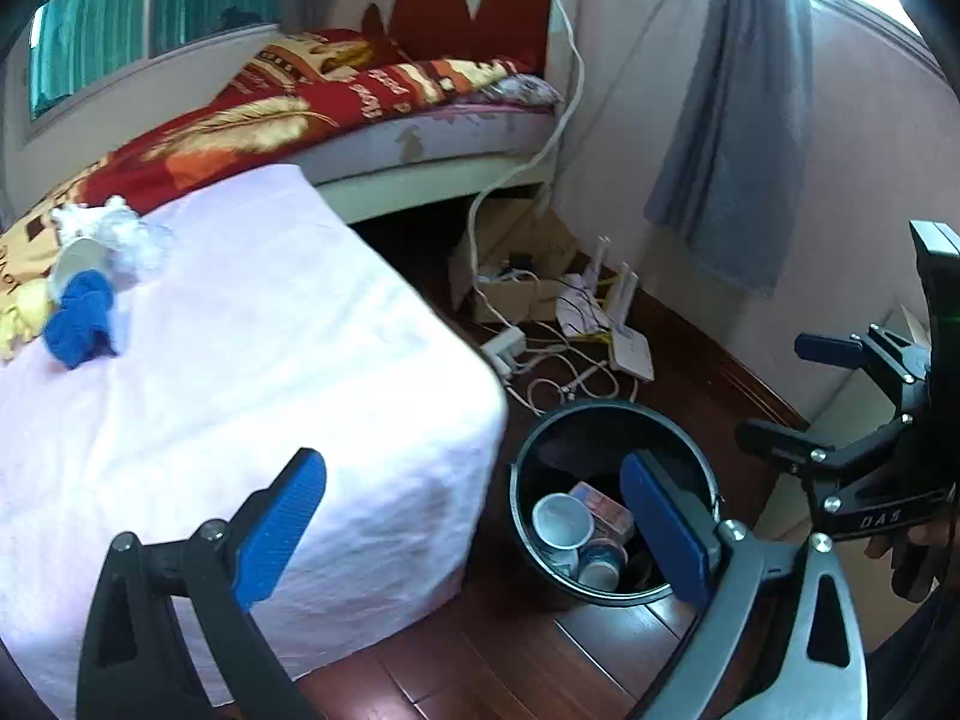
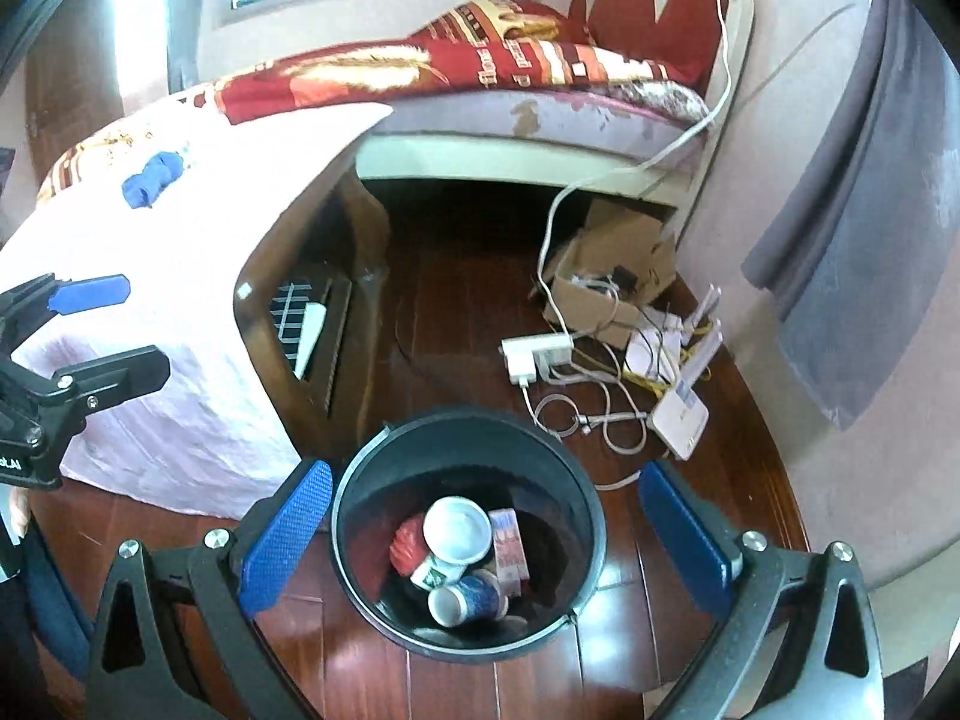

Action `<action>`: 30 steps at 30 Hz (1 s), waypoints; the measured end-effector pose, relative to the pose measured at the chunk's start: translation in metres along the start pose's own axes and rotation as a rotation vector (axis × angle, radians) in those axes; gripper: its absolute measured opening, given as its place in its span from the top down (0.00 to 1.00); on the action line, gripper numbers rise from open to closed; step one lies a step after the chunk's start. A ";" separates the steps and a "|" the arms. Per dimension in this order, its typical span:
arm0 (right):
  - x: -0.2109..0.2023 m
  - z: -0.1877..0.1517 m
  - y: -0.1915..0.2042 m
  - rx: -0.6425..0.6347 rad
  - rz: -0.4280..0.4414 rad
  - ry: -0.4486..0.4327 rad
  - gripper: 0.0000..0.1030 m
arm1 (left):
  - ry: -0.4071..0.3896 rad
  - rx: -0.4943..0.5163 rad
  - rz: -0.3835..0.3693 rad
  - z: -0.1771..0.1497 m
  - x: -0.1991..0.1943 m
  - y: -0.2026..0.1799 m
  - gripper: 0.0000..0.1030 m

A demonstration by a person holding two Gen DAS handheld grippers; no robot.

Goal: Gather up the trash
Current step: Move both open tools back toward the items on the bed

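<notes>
A black trash bin (image 1: pixel 522 498) (image 2: pixel 591 516) stands on the wood floor beside a table under a pale pink cloth (image 1: pixel 240 372) (image 2: pixel 150 276). The bin holds paper cups (image 1: pixel 561 519) (image 2: pixel 456 528), a small carton (image 2: pixel 510 540) and a red wrapper (image 2: pixel 408 546). On the cloth lie a blue rag (image 1: pixel 81 321) (image 2: pixel 150 177), a tipped paper cup (image 1: pixel 75 261) and crumpled white plastic (image 1: pixel 129 234). My left gripper (image 1: pixel 474 522) is open and empty at the table's corner. My right gripper (image 2: pixel 486 540) is open and empty above the bin.
A bed with a red blanket (image 1: pixel 288 114) (image 2: pixel 420 72) stands behind the table. A cardboard box (image 2: pixel 606 276), power strip (image 2: pixel 537 354), router (image 2: pixel 681 414) and loose cables lie on the floor by the wall. A grey curtain (image 1: pixel 738 120) hangs at right.
</notes>
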State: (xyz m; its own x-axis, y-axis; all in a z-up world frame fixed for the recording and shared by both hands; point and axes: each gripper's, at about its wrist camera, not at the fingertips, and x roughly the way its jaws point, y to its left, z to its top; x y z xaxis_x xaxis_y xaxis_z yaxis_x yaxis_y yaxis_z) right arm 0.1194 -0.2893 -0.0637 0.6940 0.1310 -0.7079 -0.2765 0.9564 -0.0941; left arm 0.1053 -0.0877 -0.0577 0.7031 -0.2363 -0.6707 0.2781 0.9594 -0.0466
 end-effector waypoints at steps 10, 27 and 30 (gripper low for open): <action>-0.004 0.031 0.041 -0.046 0.059 -0.068 0.00 | -0.057 -0.058 0.072 0.002 -0.028 0.046 0.04; 0.008 0.088 0.135 -0.117 0.226 -0.162 0.00 | -0.111 -0.218 0.227 -0.020 -0.070 0.156 0.04; 0.015 0.106 0.157 -0.122 0.262 -0.153 0.00 | -0.109 -0.262 0.278 -0.025 -0.077 0.190 0.04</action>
State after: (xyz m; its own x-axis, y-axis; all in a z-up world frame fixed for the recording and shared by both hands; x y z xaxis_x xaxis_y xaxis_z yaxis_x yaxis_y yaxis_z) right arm 0.1567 -0.1091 -0.0149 0.6779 0.4150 -0.6068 -0.5303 0.8477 -0.0126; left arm 0.0878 0.1162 -0.0334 0.7972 0.0361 -0.6026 -0.0985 0.9926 -0.0709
